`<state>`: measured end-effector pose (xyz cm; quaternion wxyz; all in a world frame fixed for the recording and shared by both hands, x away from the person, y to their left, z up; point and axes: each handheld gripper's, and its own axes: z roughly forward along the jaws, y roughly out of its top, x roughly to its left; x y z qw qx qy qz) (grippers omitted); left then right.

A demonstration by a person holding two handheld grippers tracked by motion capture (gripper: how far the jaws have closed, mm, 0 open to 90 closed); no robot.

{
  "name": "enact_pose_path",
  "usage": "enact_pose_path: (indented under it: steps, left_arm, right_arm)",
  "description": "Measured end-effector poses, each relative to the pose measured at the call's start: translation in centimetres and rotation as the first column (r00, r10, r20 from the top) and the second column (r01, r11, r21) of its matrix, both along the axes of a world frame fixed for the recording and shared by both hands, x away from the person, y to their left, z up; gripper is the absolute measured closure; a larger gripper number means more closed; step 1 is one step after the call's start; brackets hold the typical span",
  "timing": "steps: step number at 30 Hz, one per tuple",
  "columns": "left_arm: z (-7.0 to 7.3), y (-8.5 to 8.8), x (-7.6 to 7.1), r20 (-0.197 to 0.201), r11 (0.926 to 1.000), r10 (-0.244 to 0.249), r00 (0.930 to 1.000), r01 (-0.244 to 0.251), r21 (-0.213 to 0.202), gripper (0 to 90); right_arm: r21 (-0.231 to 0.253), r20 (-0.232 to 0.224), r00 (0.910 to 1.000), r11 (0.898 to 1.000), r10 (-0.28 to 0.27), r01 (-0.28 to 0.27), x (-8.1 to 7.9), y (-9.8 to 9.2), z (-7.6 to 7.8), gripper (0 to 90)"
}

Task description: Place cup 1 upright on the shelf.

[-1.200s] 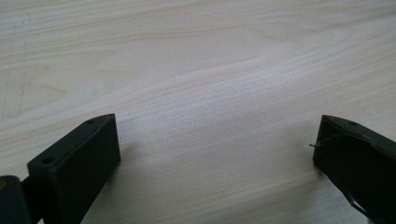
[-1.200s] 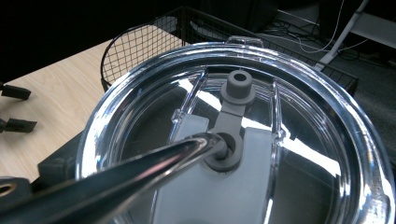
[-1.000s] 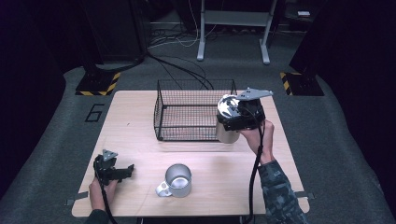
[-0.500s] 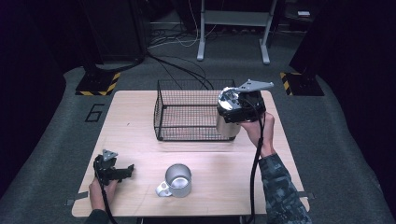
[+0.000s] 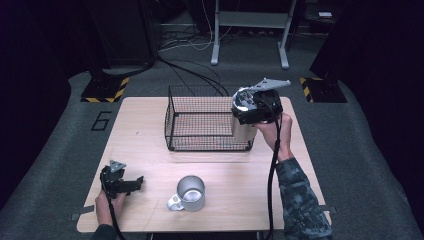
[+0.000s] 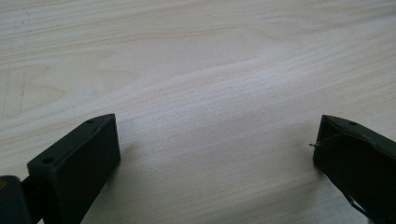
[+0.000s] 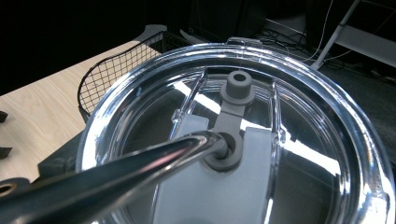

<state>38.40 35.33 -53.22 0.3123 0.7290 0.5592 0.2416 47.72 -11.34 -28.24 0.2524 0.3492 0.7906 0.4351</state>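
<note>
From the high view, my right tool (image 5: 250,111) holds a steel tumbler (image 5: 243,129) up at the right end of the wire basket (image 5: 200,122); a metal mug (image 5: 190,192) lies on the bench (image 5: 145,150) near my left tool (image 5: 131,184). In the left gripper view, my jaws stand wide apart over bare wood, holding nothing. In the right gripper view, the tumbler's clear lid (image 7: 243,135) sits close up, a metal straw (image 7: 102,179) through it; I cannot see the jaws there.

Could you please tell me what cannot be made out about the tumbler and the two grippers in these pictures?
- Right gripper jaws: in the high view its body covers them; in the right gripper view the tumbler's clear lid and metal straw block them.
- Tumbler base: hidden behind the wire basket, so whether it rests inside is unclear.
- Left gripper: jaw roots cut off by the bottom edge.
</note>
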Motion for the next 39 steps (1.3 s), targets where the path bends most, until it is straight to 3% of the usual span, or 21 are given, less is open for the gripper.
enact_pose_path:
  steps: [15, 22, 39]
  left_arm:
    - [0.0, 0.0, 0.0, 0.000, 1.0000, 0.001, 1.0000, -0.001, -0.001, 0.4]
    - [0.0, 0.0, 0.0, 0.000, 1.0000, 0.000, 1.0000, 0.000, 0.000, 0.4]
    - [0.0, 0.0, 0.0, 0.000, 1.0000, -0.001, 1.0000, 0.001, 0.000, 0.4]
  right_arm:
    - [-0.002, -0.005, 1.0000, 1.000, -0.008, 0.008, 2.2, 0.7, 0.3, 3.2]
    - [-0.027, -0.021, 0.9997, 1.000, -0.007, 0.007, 3.4, 1.3, -0.1, 3.2]
    - [-0.025, -0.051, 0.9978, 0.999, -0.043, 0.042, 6.0, 1.6, -1.2, 3.2]
